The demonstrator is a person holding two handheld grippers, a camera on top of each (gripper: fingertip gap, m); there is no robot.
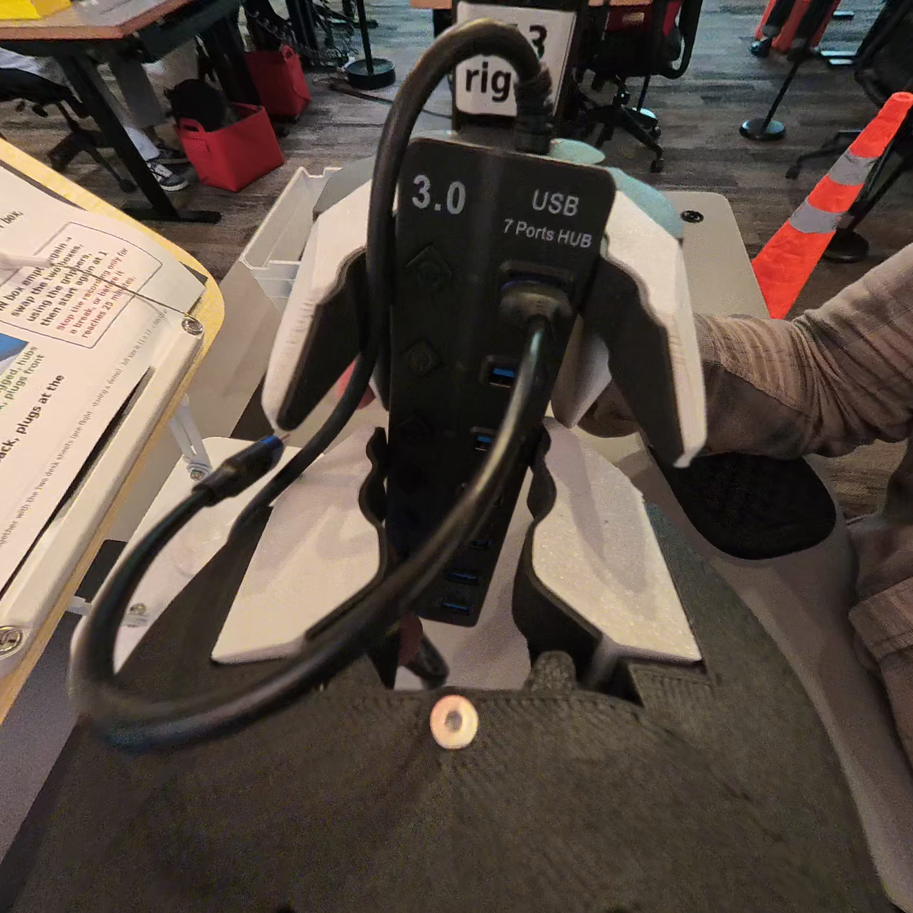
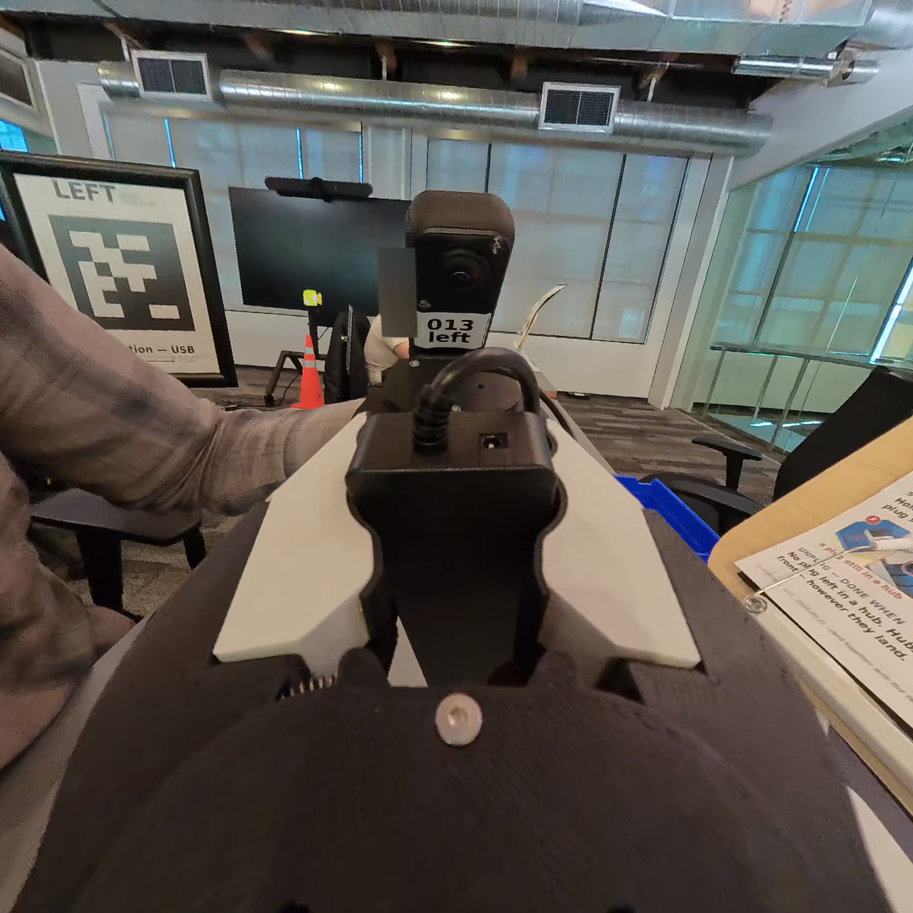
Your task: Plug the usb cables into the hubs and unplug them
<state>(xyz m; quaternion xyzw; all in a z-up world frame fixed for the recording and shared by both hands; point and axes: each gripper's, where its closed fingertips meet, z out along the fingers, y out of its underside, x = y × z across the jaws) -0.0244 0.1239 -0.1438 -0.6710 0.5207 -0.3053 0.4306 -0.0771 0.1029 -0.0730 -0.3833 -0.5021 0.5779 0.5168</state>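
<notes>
Long black plastic USB hub point(image 1: 494, 375): matte black body, white print near its top end, blue inserts in the open ports. Thin black rubber USB cable point(image 1: 276, 657): black throughout, plug tip blue. Left gripper point(image 1: 454, 499): white finger shells over black pads, black textured body. Right gripper point(image 2: 457, 523): same white-on-black scheme. Ribbed fabric sleeve point(image 1: 810, 375): grey-brown with faint plaid lines. Traffic cone point(image 1: 835, 197): orange with grey reflective bands. Fabric bins point(image 1: 232, 148): red. Desk point(image 1: 210, 316) edge: tan. Framed poster point(image 2: 116, 267): black-and-white block pattern, black frame. Plastic bin point(image 2: 677, 514): blue.
</notes>
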